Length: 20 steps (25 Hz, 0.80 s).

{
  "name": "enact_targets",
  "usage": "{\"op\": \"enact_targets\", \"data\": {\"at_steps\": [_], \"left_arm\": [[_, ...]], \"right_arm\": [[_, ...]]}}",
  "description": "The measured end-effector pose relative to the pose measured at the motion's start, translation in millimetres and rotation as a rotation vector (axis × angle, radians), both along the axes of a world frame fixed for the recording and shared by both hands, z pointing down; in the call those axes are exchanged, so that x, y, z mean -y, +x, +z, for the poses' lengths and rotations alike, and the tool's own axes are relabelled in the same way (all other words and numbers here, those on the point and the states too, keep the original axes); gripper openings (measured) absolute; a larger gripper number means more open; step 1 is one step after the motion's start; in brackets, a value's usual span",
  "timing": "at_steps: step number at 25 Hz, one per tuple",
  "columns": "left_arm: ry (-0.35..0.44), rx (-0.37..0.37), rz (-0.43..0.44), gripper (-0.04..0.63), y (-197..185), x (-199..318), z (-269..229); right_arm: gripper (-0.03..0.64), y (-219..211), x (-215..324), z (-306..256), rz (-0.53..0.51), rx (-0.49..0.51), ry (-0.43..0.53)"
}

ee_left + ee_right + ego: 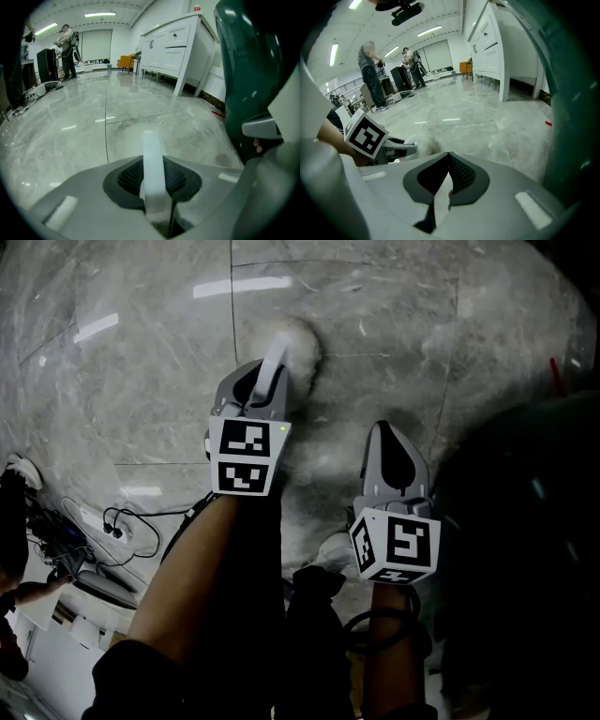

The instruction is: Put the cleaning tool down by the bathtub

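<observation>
My left gripper (265, 382) is shut on the white handle (275, 356) of the cleaning tool. Its fluffy white head (300, 345) rests low over the grey marble floor (141, 381). In the left gripper view the handle (151, 150) sticks up between the jaws of the left gripper (155, 187). The dark green bathtub (530, 521) fills the right side, close to both grippers (248, 79) (576, 117). My right gripper (394, 457) hovers between the tool and the tub, shut, with nothing held (447, 176). From the right gripper view the fluffy head (423, 140) shows beside the left gripper's marker cube (365, 134).
Cables and a power strip (122, 521) lie on the floor at the left. A white cabinet (173, 47) stands beyond the tub. A small red item (217, 113) lies near the tub's foot. People (370, 70) stand far off by dark equipment.
</observation>
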<state>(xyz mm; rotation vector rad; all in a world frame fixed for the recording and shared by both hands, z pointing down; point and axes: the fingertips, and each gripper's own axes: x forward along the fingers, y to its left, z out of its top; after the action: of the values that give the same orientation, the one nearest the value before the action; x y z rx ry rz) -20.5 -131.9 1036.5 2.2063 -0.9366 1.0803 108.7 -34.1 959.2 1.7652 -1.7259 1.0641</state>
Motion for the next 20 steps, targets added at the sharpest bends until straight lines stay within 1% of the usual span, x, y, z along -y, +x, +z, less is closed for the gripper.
{"op": "enact_targets", "data": {"at_steps": [8,13,17,20], "left_arm": [[0.013,-0.007,0.034,0.075,7.1,4.9,6.7],[0.016,-0.005,0.032,0.078,6.8,7.8,6.1],[0.012,-0.011,0.029,0.098,4.4,9.7,4.5],[0.013,-0.022,0.045,0.117,7.7,8.0,1.4]], "right_arm": [[0.011,-1.3,2.4,8.0,0.002,0.003,-0.002],[0.010,-1.0,1.7,7.9,0.000,0.004,-0.007],[0.011,0.0,2.8,6.5,-0.005,0.005,-0.003],[0.011,0.9,3.2,4.4,-0.001,0.004,-0.006]]}}
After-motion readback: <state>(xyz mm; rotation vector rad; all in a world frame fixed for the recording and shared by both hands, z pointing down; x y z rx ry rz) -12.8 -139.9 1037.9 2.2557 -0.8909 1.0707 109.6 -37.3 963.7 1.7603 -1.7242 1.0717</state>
